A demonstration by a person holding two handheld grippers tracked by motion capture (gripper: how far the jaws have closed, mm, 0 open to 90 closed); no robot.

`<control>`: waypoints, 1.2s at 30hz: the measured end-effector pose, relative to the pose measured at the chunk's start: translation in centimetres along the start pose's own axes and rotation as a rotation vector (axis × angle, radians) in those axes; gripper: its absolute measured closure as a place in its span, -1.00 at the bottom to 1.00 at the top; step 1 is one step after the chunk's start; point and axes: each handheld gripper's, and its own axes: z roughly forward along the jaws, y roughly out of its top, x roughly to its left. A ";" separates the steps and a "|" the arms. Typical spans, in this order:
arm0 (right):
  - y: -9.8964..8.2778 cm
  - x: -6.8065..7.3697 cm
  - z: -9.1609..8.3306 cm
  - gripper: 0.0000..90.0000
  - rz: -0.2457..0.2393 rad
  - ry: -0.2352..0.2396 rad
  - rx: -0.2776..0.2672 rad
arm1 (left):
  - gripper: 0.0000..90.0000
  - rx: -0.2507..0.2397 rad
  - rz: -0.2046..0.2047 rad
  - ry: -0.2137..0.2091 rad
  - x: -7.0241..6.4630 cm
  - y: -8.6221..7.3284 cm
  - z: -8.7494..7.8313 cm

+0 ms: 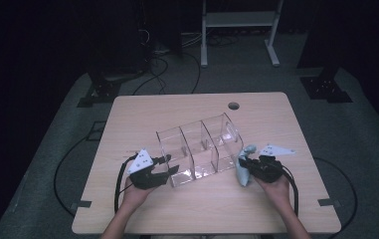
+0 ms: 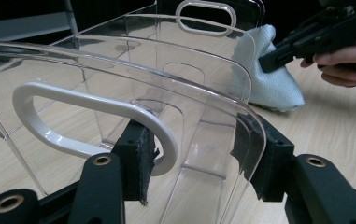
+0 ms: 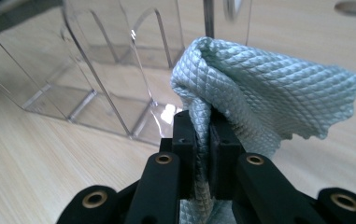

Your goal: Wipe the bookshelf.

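Gripping clear organizer [image 1: 199, 149] and cloth [image 1: 244, 169], grippers [image 1: 163, 168] [image 1: 242, 163] clamped, wooden table [image 1: 177, 209], dark room

High view: fixed above the near table edge, facing forward and down, far off, over the pale wooden table [image 1: 256, 199].
Left gripper view: riding low, right up against the clear acrylic three-compartment organiser [image 2: 133, 88].
Right gripper view: riding low, right up against the pale blue waffle-weave cloth [image 3: 269, 88].
Shared: organiser and cloth in all three.
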 end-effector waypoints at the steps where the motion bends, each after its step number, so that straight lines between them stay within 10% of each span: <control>1: -0.4 -0.2 0.4 0.84 0.003 0.000 0.021 | 0.05 -0.001 0.001 0.001 0.0 0.0 0.0; 17: -1.4 0.0 2.5 0.84 0.002 -0.013 0.132 | 0.05 0.001 0.009 0.002 0.0 0.0 0.0; 36: -0.3 0.0 1.1 0.84 0.017 -0.025 0.052 | 0.04 0.000 0.020 0.000 0.0 -0.1 0.1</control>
